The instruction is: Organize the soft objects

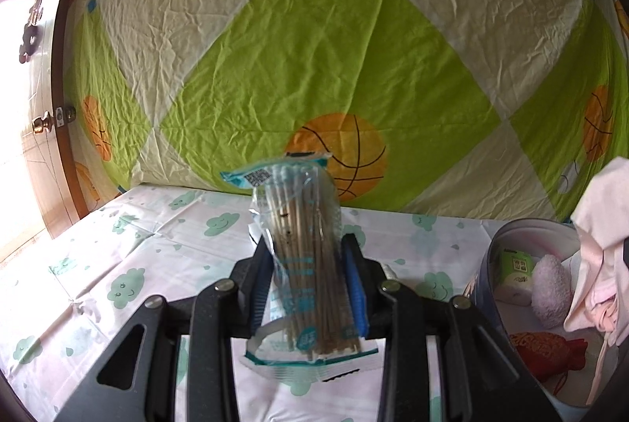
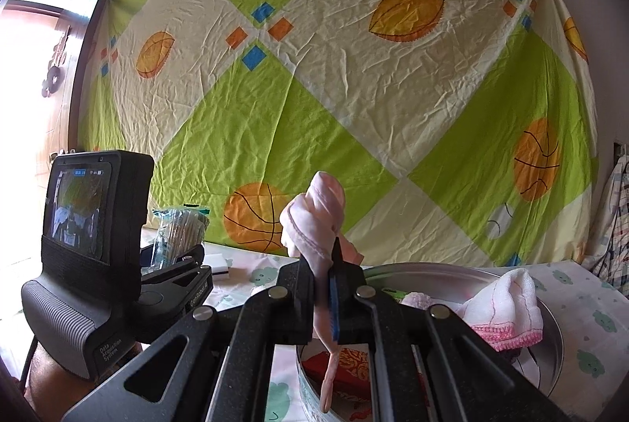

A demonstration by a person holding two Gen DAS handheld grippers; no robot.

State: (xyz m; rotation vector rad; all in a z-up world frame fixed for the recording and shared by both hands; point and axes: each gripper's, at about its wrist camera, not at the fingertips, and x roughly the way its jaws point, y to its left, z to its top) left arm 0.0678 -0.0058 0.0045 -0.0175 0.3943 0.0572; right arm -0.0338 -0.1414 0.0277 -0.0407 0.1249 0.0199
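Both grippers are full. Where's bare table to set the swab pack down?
The tablecloth left of and ahead of the left gripper, up to the hanging sheet, lies bare. It is crowded on the right: the round tin holds several soft items, with the pink cloth above it.

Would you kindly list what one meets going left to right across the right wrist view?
Data-acquisition handset → cotton swab packet → pink cloth held in the right hand-held gripper → white towel on the round tin.

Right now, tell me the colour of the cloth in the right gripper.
Pale pink cloth, clearest in the right wrist view.
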